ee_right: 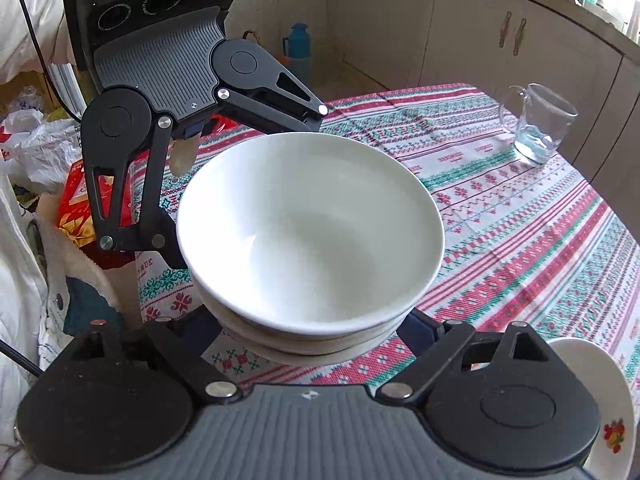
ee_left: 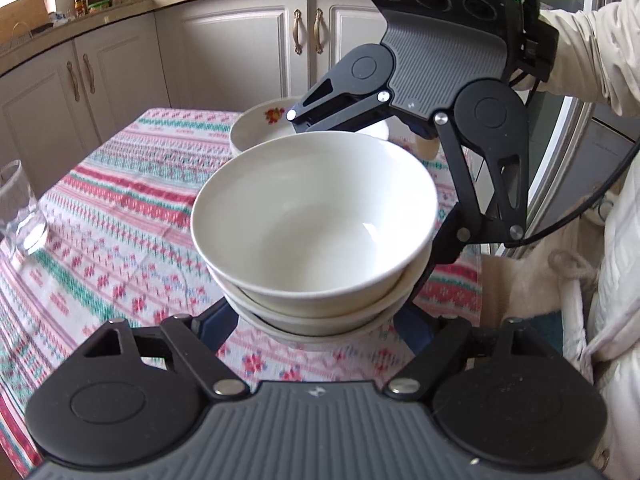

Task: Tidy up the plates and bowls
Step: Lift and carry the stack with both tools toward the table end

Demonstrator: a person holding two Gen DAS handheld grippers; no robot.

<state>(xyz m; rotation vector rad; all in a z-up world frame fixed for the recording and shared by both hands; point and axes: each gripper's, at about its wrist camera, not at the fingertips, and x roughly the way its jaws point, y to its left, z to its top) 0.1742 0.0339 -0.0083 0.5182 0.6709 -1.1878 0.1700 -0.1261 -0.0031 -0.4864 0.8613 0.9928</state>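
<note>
**Stack of white bowls held between two grippers**

I held a stack of white bowls (ee_left: 314, 232) above the table (ee_left: 120, 216), my left gripper (ee_left: 316, 320) spread wide around its base and my right gripper (ee_right: 310, 328) likewise from the other side. A flowered bowl (ee_left: 264, 128) sat just behind. I judged the next step was setting the stack down level.

Black linkage fingers (ee_left: 224, 316) with silver screws, ribbed grey body, white quilted sleeve (ee_left: 592, 52).
</note>
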